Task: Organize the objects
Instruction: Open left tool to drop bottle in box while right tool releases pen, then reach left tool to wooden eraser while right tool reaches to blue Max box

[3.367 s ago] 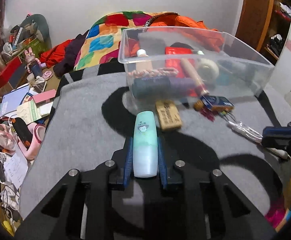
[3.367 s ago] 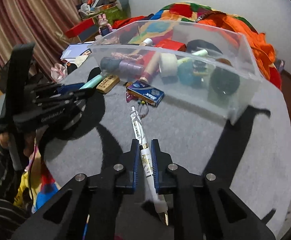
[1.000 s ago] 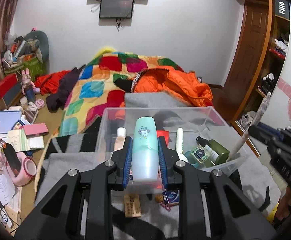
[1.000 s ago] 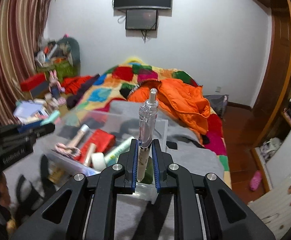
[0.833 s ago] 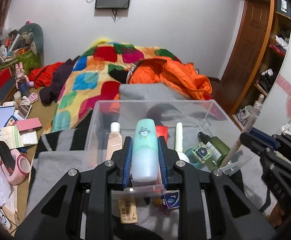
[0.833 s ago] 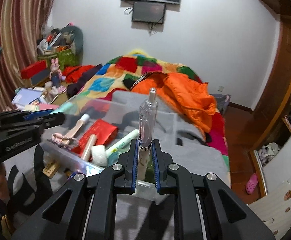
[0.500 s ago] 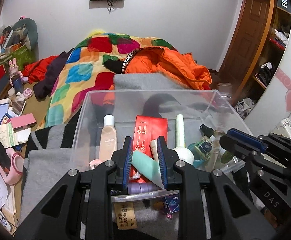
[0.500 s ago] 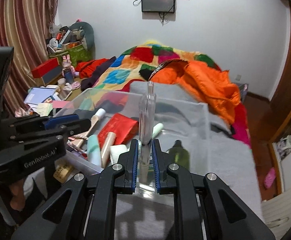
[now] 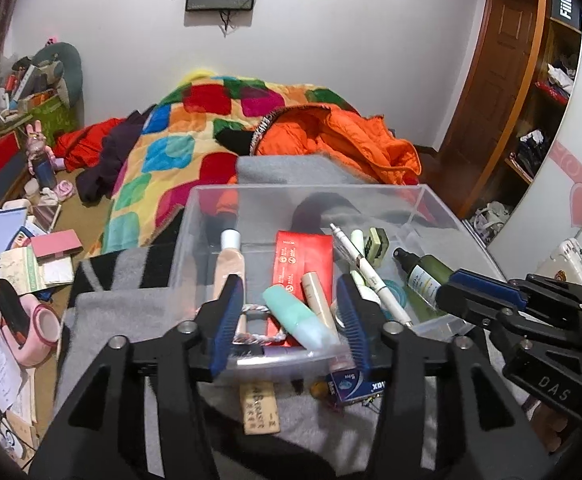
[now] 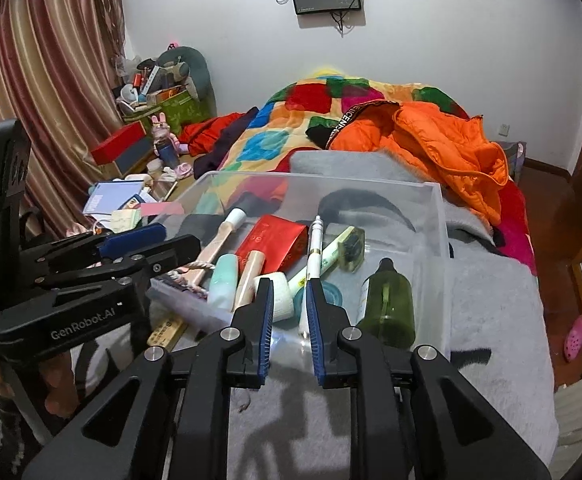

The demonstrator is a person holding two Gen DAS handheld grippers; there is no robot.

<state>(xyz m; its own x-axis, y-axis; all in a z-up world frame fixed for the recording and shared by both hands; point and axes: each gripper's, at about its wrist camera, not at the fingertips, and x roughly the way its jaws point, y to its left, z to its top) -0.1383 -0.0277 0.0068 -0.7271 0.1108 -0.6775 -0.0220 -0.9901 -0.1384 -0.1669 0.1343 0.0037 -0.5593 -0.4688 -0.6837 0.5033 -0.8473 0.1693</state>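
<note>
A clear plastic bin (image 9: 311,188) stands on a grey blanket and holds several small items. The mint-green tube (image 9: 295,316) lies loose inside it, slanted across a red packet (image 9: 303,256). My left gripper (image 9: 289,282) hovers over the bin's near wall, its jaws opening, and neither pad touches the tube. The white pen (image 10: 315,252) also lies in the bin (image 10: 331,178), across the other items. My right gripper (image 10: 289,286) is just above the near wall with its jaws opening, and nothing is pressed between its pads. Each gripper shows in the other's view: the left gripper (image 10: 175,240), the right gripper (image 9: 447,288).
A wooden block (image 9: 259,404) and a small blue box (image 9: 351,386) lie on the blanket in front of the bin. A green spray bottle (image 9: 425,272) lies inside at the right. Behind are a patchwork quilt (image 9: 195,128) and an orange jacket (image 9: 331,136). Clutter covers the floor (image 9: 19,264) at left.
The left jaws parted and the mint tube dropped into the bin. The right jaws let go of the upright pen, which now lies in the bin. Both grippers tipped downward.
</note>
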